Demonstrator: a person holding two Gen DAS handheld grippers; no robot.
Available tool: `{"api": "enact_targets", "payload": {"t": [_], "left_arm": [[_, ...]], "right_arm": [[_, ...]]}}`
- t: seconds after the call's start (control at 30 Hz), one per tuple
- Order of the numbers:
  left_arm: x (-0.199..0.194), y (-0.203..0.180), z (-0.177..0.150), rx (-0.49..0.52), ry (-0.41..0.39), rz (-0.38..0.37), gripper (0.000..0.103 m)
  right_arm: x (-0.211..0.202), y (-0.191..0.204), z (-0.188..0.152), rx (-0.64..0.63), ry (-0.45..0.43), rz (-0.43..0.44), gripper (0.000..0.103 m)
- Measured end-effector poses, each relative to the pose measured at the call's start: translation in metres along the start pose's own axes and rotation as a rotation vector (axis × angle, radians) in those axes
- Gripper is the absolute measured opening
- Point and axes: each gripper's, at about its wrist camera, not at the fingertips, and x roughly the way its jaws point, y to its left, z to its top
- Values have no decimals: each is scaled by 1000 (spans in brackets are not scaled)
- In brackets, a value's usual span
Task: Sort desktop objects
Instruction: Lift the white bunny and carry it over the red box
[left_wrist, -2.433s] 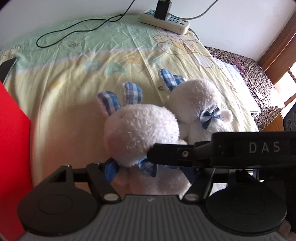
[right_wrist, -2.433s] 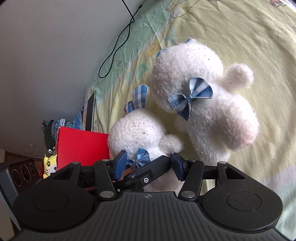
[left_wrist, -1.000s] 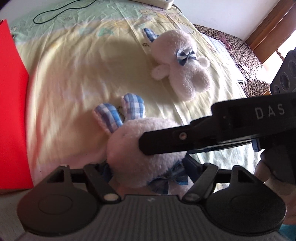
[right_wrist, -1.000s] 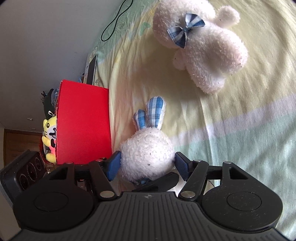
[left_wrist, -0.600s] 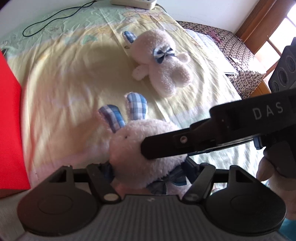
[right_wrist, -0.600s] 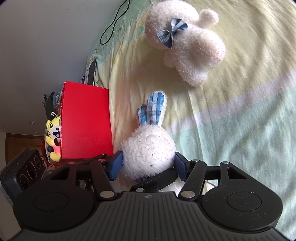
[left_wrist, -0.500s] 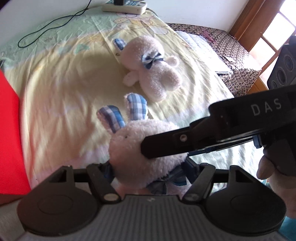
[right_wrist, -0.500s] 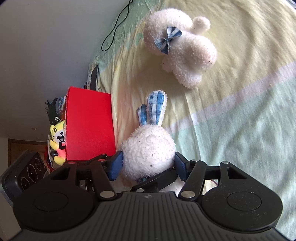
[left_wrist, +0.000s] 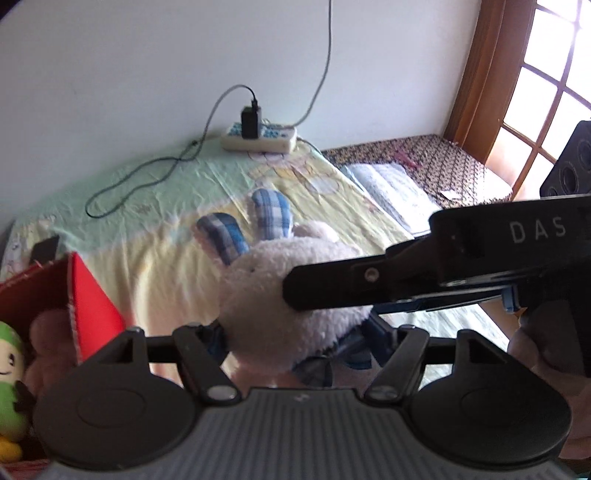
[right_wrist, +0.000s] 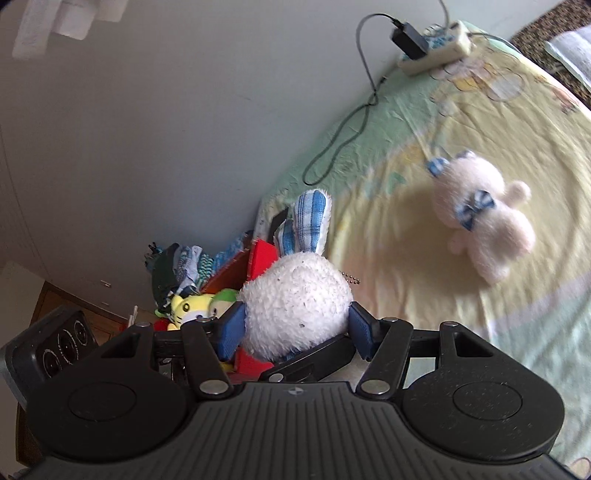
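Together, both grippers clamp the plush rabbit (right_wrist: 295, 295).

Window (left_wrist: 546, 74) glare, fisheye bending, perhaps slight motion blur.

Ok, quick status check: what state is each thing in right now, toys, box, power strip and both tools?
Held rabbit: lifted off the bed, clamped from both sides.
Right tool: shut on the rabbit's head.
Left tool: shut on the rabbit's body.
Second rabbit: lying on the sheet, untouched.
Red box: open, soft toys inside.
Power strip: charger plugged in.
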Motion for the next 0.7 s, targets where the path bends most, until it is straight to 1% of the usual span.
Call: {"api": "enact_targets", "payload": {"t": [0.17, 0.33, 0.53, 0.7], "left_arm": [[-46, 53, 3, -24, -73, 63, 72], [-75, 107, -6, -48, -90, 118, 72], [-85, 158, -25, -68, -79, 149, 73], [-79, 191, -45, -84, -46, 135, 73]], "right_arm": [[40, 53, 2, -83, -27, 63, 63], [87, 88, -7, -125, -11, 93, 64], [136, 109, -21, -121, 12, 93, 64], [168, 113, -37, -117, 30, 62, 63]]}}
